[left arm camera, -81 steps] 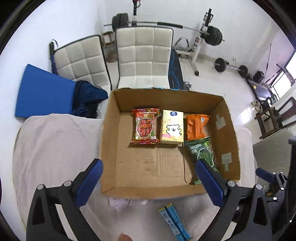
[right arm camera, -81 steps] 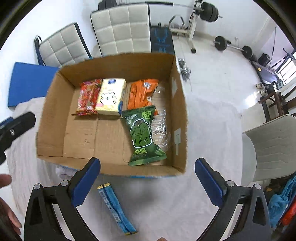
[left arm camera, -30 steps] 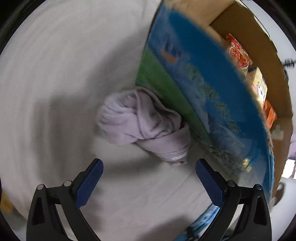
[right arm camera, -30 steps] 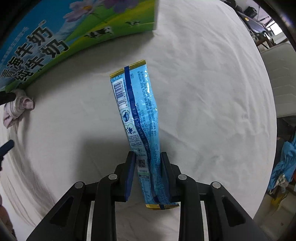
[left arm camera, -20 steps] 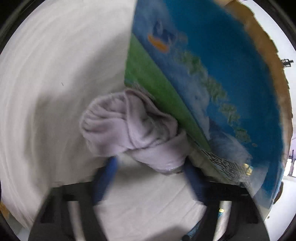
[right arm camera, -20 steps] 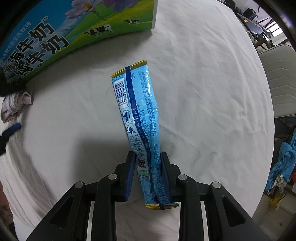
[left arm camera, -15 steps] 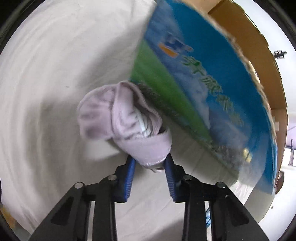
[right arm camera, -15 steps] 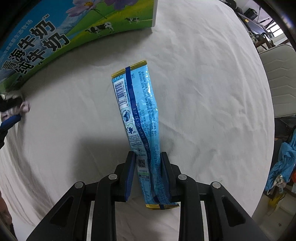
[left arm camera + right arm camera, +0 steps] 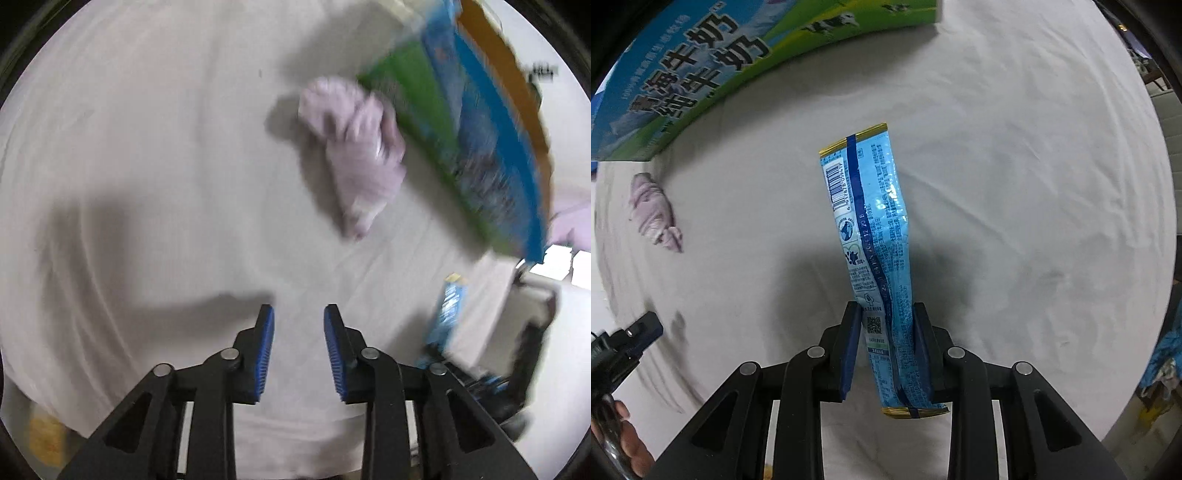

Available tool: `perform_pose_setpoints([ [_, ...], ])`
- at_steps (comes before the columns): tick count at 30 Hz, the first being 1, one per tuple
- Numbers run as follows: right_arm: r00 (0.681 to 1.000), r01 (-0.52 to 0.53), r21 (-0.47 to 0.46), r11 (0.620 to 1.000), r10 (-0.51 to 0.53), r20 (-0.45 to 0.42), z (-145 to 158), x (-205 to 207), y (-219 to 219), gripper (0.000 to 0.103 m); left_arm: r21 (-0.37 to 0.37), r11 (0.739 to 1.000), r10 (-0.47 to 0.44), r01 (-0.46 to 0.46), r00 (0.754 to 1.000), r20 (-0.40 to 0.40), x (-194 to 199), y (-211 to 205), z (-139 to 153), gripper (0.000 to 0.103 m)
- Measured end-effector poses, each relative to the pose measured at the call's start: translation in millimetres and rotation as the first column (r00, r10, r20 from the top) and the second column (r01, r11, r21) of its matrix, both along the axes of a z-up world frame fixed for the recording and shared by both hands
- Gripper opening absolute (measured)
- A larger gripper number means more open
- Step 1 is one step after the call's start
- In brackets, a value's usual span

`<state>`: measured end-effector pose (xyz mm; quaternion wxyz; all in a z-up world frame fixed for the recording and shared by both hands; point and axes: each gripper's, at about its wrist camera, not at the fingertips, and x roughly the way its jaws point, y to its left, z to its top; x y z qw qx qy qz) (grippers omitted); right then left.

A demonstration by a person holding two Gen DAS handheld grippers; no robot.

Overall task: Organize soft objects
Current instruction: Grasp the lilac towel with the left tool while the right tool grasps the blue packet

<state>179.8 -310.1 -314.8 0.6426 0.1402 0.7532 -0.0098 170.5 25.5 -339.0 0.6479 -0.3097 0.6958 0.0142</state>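
A crumpled lilac cloth [image 9: 354,155] lies on the white-covered table against the printed outer wall of the cardboard box [image 9: 476,133]. It also shows in the right wrist view [image 9: 653,210], at far left. My left gripper [image 9: 298,325] is nearly closed and holds nothing; it sits well back from the cloth. My right gripper [image 9: 886,332] is shut on a long light-blue snack packet [image 9: 875,243], which sticks out forward above the table. The packet also shows in the left wrist view [image 9: 448,306].
The box's blue-and-green printed side [image 9: 701,62] runs along the top left of the right wrist view. The white tablecloth [image 9: 1015,184] spreads all around. The left gripper's tip [image 9: 635,332] and a hand show at the lower left.
My left gripper closed around the lilac cloth, then lost it and pulled back; the cloth now lies free by the box. My right gripper stays shut on the blue packet.
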Motion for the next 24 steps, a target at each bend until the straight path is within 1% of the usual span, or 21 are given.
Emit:
perform_pose_setpoints([
  [1,1.0,-0.007,-0.001,1.0,0.007,-0.002,-0.2,1.4,1.1,0.03,0.004,1.0,0.028,-0.028,1.0,0.012,5.8,0.3,3.4,0.044],
  [2,1.0,-0.011,-0.003,1.0,0.011,-0.006,-0.4,2.1,2.3,0.031,0.007,0.998,0.057,-0.057,0.998,0.025,13.3,2.6,4.7,0.05],
  [3,1.0,-0.013,-0.002,1.0,0.013,-0.012,-1.2,2.8,2.6,0.031,0.006,0.997,0.082,-0.082,0.996,0.041,21.4,2.4,6.7,0.052],
  [4,1.0,-0.013,0.001,1.0,0.014,-0.016,-1.6,3.1,2.9,0.031,0.003,0.994,0.106,-0.107,0.993,0.058,33.4,0.9,7.1,0.056],
  [6,1.0,-0.011,0.001,1.0,0.011,-0.028,-2.2,1.3,1.2,0.031,0.012,0.991,0.136,-0.137,0.989,0.065,48.9,-1.7,5.6,0.058],
  [7,0.999,-0.013,0.001,1.0,0.013,-0.034,-2.6,1.5,2.0,0.034,0.014,0.988,0.149,-0.151,0.986,0.069,58.8,-3.5,3.5,0.058],
  [8,0.999,-0.016,0.007,1.0,0.016,-0.039,-3.6,1.7,3.5,0.04,0.03,0.987,0.156,-0.158,0.986,0.065,66.3,-3.2,2.5,0.058],
  [9,0.999,-0.016,0.012,1.0,0.017,-0.046,-5.0,1.8,4.5,0.044,0.04,0.986,0.156,-0.159,0.986,0.058,72.2,0.5,2.2,0.058],
  [10,0.999,-0.013,0.015,1.0,0.013,-0.052,-6.3,1.4,4.6,0.048,0.05,0.988,0.146,-0.148,0.988,0.043,81.7,-4.8,-5.0,0.059],
  [11,0.998,-0.013,0.015,1.0,0.013,-0.055,-7.6,1.4,6.3,0.05,0.073,0.99,0.122,-0.123,0.992,0.015,88.7,-11.2,-13.0,0.059],
  [12,0.998,-0.014,0.011,1.0,0.015,-0.063,-9.6,1.1,6.7,0.05,0.09,0.991,0.101,-0.099,0.995,-0.011,93.7,-6.7,-16.8,0.059],
  [13,0.998,-0.014,0.0,1.0,0.014,-0.066,-10.7,0.4,6.6,0.05,0.111,0.992,0.064,-0.059,0.997,-0.043,98.5,-13.0,-25.2,0.059],
  [15,0.997,-0.035,-0.031,0.999,0.033,-0.065,-11.9,-1.0,11.2,0.048,0.148,0.989,-0.004,0.012,0.999,-0.051,101.8,-27.0,-32.8,0.058],
  [16,0.997,-0.039,-0.05,0.998,0.036,-0.066,-11.6,-2.3,11.7,0.04,0.191,0.979,-0.06,0.066,0.998,-0.034,102.0,-36.5,-32.5,0.052],
  [17,0.997,-0.042,-0.061,0.997,0.037,-0.068,-12.2,-4.7,12.1,0.034,0.23,0.966,-0.125,0.122,0.992,0.0,100.7,-47.8,-28.6,0.038],
  [18,0.997,-0.047,-0.054,0.997,0.043,-0.068,-12.7,-6.9,13.1,0.032,0.263,0.948,-0.188,0.18,0.982,0.007,97.7,-59.3,-25.8,0.038],
  [19,0.996,-0.046,-0.039,0.998,0.043,-0.073,-12.9,-7.9,12.7,0.03,0.302,0.921,-0.257,0.245,0.966,0.0,91.3,-72.3,-22.8,0.038],
  [20,0.996,-0.041,-0.022,0.999,0.039,-0.08,-13.9,-12.3,9.1,0.029,0.322,0.895,-0.323,0.308,0.946,-0.006,80.5,-85.6,-20.1,0.038],
  [22,0.994,-0.023,0.023,0.999,0.026,-0.104,-15.5,-19.9,1.0,0.028,0.326,0.858,-0.411,0.397,0.911,-0.03,58.5,-110.7,-19.3,0.038],
  [24,0.994,-0.024,0.034,0.999,0.027,-0.109,-15.2,-22.3,-2.2,0.027,0.319,0.825,-0.478,0.467,0.877,-0.049,31.7,-130.7,-18.0,0.038],
])
